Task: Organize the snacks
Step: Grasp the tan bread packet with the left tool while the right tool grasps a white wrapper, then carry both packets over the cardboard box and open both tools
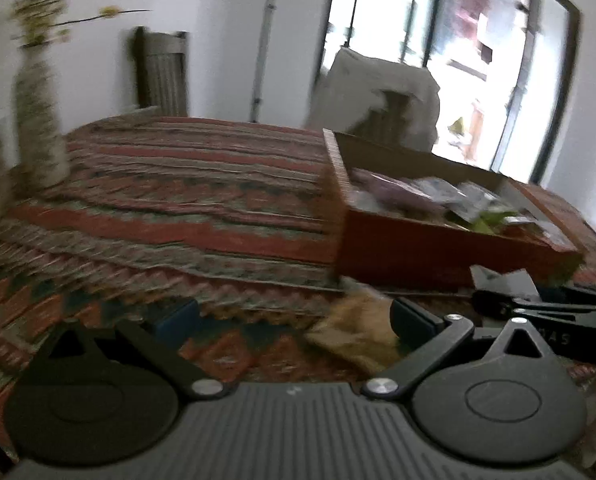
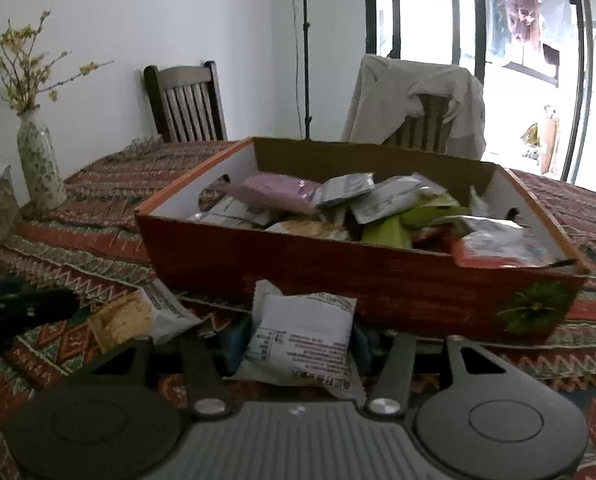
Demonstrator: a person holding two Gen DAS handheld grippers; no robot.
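left gripper: fingers spread wide with nothing between them, only the patterned cloth of the counter under the gap; this view is blurred
brown packet: lies flat on the cloth at the left, its printed white end turned toward the box; in the left wrist view it sits just beside the inner face of the left gripper's right finger, apparently not touching, though blur leaves that unsure
nearer hand for the brown packet: the left, by my reading, since the packet lies off to the side of the right gripper and close against the left one
white packet: on the cloth just in front of the box wall, between the two blue pads of the right gripper, label side up with its print running the far way round
right gripper: about half open; the pads sit close at either side edge of the white packet, but whether they press it I cannot tell
long axis of the white packet: roughly along the line the gripper points, so the pads meet its two long side edges
box: red cardboard tray straight ahead of the right gripper and just beyond the white packet, already heaped with mixed snack packets
what the next move turns on: the packet lies low and the box wall stands between it and the pile, so it likely has to rise over the near wall before going forward
vase: with dry sprigs, far left, well apart from all this
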